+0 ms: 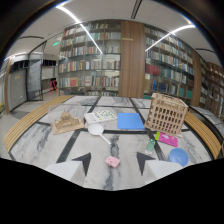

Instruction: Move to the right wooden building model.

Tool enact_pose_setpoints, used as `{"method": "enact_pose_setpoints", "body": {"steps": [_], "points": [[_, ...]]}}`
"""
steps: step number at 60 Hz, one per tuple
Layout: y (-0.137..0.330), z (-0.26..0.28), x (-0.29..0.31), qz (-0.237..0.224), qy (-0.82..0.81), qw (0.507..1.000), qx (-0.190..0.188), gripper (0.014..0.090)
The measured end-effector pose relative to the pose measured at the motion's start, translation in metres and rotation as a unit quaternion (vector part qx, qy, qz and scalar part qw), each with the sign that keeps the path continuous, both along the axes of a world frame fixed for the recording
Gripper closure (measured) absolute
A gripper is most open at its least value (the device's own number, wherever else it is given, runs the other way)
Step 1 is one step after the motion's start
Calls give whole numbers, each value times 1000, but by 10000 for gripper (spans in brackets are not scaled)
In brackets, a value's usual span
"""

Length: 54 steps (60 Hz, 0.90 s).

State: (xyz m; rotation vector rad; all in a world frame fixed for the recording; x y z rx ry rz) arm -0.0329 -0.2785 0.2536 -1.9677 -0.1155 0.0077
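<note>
Two wooden building models stand on the marble floor. The right one is a tall lattice block, beyond my right finger and off to the right. The left one is low and flat with a small roof, beyond my left finger. My gripper is open, its dark fingertips pointing inward with nothing held. A small pink object lies on the floor in the gap between them, with room on both sides.
Ahead lie a white ladle, a blue sheet, a white patterned sheet, a green bottle, a pink card and a blue disc. Wooden slat strips border the floor. Bookshelves fill the back wall.
</note>
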Motion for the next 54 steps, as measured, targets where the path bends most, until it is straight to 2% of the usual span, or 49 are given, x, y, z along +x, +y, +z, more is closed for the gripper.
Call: {"method": "enact_pose_setpoints", "body": {"steps": [9,14,25,37,54], "points": [[-7,3,34,-13,1,1000,-2,189],[-14,13,78,-27,-2,1000,2,188],[0,29,177,-78,-14,997,13,187],[40,47,284,-130,-29,991,24,186],[130,38,365,-143,-29,989,12,189]]}}
